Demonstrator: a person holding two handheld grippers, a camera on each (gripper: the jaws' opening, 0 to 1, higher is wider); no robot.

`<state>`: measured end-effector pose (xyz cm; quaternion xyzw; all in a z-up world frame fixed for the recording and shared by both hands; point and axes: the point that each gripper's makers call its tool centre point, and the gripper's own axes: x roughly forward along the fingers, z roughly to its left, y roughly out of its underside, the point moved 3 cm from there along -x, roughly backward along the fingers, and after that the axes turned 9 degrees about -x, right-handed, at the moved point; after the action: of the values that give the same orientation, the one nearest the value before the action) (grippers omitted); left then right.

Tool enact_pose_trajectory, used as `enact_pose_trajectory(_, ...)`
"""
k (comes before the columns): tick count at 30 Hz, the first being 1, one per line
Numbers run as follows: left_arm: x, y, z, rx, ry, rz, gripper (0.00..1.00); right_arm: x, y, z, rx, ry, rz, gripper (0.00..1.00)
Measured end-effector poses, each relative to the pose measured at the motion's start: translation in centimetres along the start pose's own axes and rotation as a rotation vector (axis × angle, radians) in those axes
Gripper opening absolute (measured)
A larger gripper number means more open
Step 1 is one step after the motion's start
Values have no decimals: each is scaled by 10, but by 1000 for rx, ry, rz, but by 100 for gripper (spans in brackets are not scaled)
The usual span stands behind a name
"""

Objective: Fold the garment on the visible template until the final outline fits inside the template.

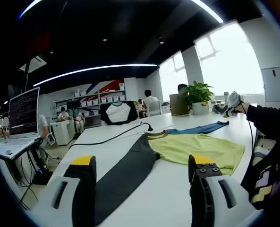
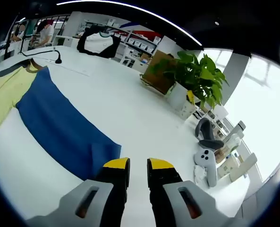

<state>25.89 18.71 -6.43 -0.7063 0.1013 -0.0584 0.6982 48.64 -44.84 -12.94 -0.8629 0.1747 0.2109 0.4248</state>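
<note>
Your right gripper (image 2: 138, 171) is nearly pressed together just beside the blue sleeve (image 2: 59, 127), holding nothing, while your left gripper (image 1: 142, 175) is spread wide above the garment (image 1: 177, 146), ready to fold.

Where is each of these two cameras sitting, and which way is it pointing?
Left gripper view: rides on the left claw, jaws apart, low over the white table, looking along the garment's black sleeve and yellow body; a person's dark sleeve at right.
Right gripper view: rides on the right claw, jaws nearly together, over the garment's blue sleeve, facing a potted plant and game controller.
Shared: garment, table, plant.
</note>
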Motion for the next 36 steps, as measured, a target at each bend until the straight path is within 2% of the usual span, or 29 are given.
enact_pose_trajectory(2, -1, 0, 1, -8, -1, -1, 84, 1, -8, 6, -4, -43, -43, 13)
enact_pose_trajectory(5, -1, -1, 1, -9, -1, -4, 88, 3, -15, 15, 55, -110, -70, 18)
enact_pose_trajectory(8, -1, -4, 1, 15, -9, -17, 90, 6, -12, 19, -23, -129, -34, 19)
enact_pose_trajectory(9, -1, -4, 1, 17, -7, -18, 90, 7, -13, 21, -65, -127, -40, 19)
enact_pose_trajectory(10, -1, -4, 1, 15, -9, -19, 90, 7, -13, 24, -70, -131, -47, 19)
enact_pose_trajectory(14, -1, -4, 3, 17, -18, -21, 93, 9, -10, 32, -32, -186, -38, 22)
enact_pose_trajectory(16, 0, -3, 3, 20, -24, -19, 96, 11, -8, 36, -49, -194, -21, 26)
enact_pose_trajectory(18, 0, -4, 5, 18, -33, -22, 99, 13, -6, 39, -27, -206, -9, 29)
enact_pose_trajectory(20, 0, -4, 7, 19, -43, -24, 100, 14, -6, 45, -12, -239, -13, 27)
enact_pose_trajectory(23, -1, -4, 11, 19, -68, -27, 100, 18, -3, 45, -8, -241, 7, 28)
enact_pose_trajectory(24, -1, -5, 10, 23, -58, -38, 100, 19, -3, 46, -8, -243, 10, 28)
enact_pose_trajectory(27, -1, -8, 7, 2, -35, -54, 100, 22, 0, 48, 4, -252, 10, 25)
enact_pose_trajectory(29, 0, -8, 6, 7, -29, -48, 100, 22, 5, 49, 4, -246, 34, 23)
enact_pose_trajectory(30, 0, -7, 5, 7, -28, -44, 100, 22, 4, 48, 16, -234, 23, 22)
enact_pose_trajectory(32, 1, -5, 5, 3, -29, -38, 100, 21, 8, 47, 12, -226, 50, 18)
enact_pose_trajectory(36, 1, -4, 9, -7, -43, -32, 100, 22, 11, 48, -1, -216, 56, 7)
